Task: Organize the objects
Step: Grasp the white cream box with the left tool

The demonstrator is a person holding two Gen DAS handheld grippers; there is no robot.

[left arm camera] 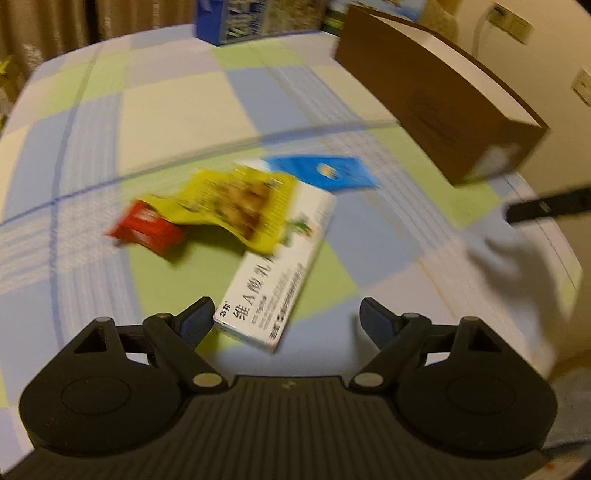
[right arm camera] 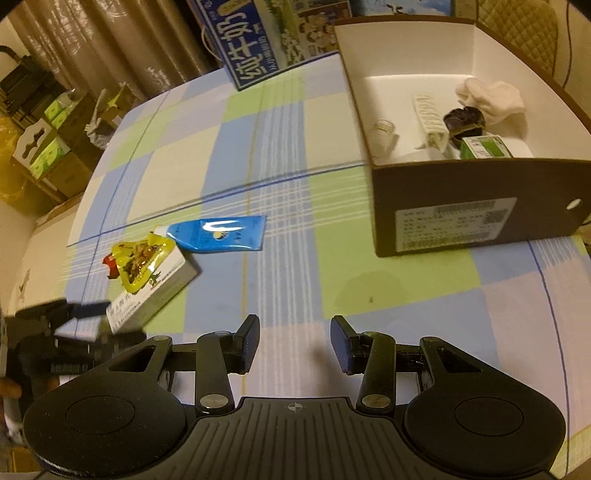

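Observation:
A white medicine box (left arm camera: 277,266) (right arm camera: 155,291) lies on the checked tablecloth with a yellow snack packet (left arm camera: 236,206) (right arm camera: 142,260) on top of it. A red packet (left arm camera: 146,229) (right arm camera: 109,264) lies beside them and a blue tube (left arm camera: 328,171) (right arm camera: 218,234) just beyond. My left gripper (left arm camera: 286,317) (right arm camera: 99,317) is open, its left finger close to the box's near end. My right gripper (right arm camera: 293,343) is open over bare cloth, its tip (left arm camera: 546,208) showing at the right edge of the left wrist view. A brown cardboard box (left arm camera: 443,99) (right arm camera: 472,206) holds several items.
A blue milk carton (right arm camera: 258,40) (left arm camera: 236,22) stands at the table's far edge. Curtains, stacked cartons and a yellow bag (right arm camera: 7,173) sit beyond the table on the left. A quilted chair back (right arm camera: 517,33) rises behind the brown box. The left wrist view is motion-blurred.

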